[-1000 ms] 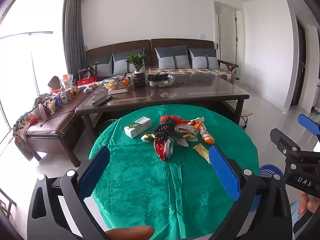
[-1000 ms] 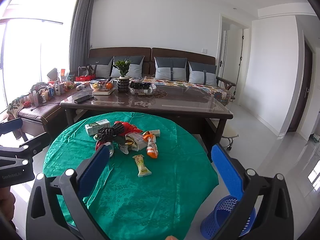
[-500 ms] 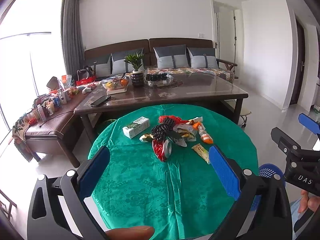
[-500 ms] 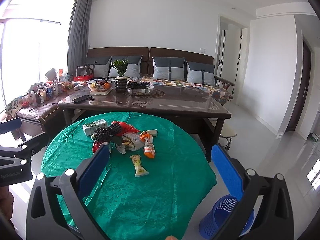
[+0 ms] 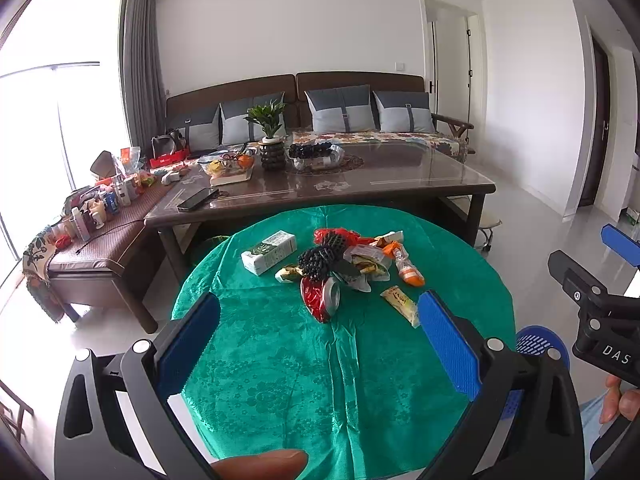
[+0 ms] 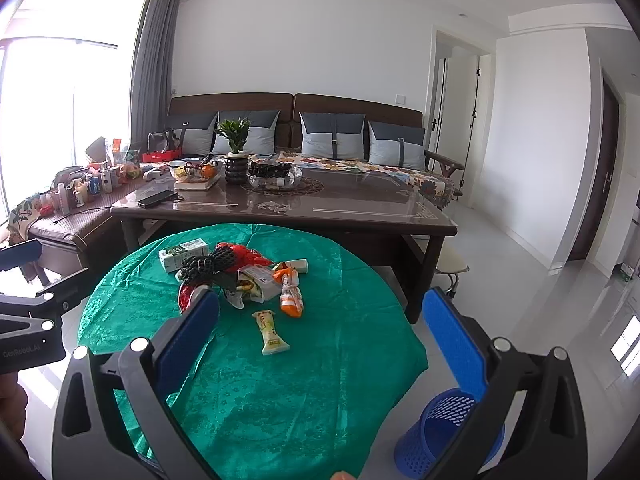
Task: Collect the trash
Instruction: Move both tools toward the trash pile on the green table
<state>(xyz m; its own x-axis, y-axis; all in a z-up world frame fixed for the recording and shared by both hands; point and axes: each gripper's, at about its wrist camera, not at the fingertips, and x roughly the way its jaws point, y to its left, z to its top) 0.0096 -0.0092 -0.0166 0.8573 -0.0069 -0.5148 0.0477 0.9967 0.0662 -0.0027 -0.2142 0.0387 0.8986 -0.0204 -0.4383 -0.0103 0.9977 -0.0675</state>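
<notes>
1. Both claws are held spread wide and empty above the near edge of the table: the left gripper (image 5: 318,334) and the right gripper (image 6: 320,330) are each aimed at the litter, seemingly so that either one can be brought down on a piece.
2. Just past the pads, a round table (image 6: 320,400) draped in green cloth is seen, its near half bare.
3. A yellow snack wrapper (image 6: 271,332) is found nearest, lying apart from the rest, so it is judged the easiest first pick.
4. Beyond it, the trash is heaped together: a crushed red can (image 5: 322,298), an orange packet (image 6: 290,294), black netted clumps (image 5: 320,260) and a milk carton (image 5: 269,252) at the far left.
5. A blue slotted bin (image 6: 444,432) is stood on the floor beside the table at the right, presumably to receive the litter; its contents cannot be made out.
6. Farther back, a dark coffee table (image 5: 400,184) carrying bowls and a potted plant (image 5: 271,132) is seen before a sofa.
</notes>
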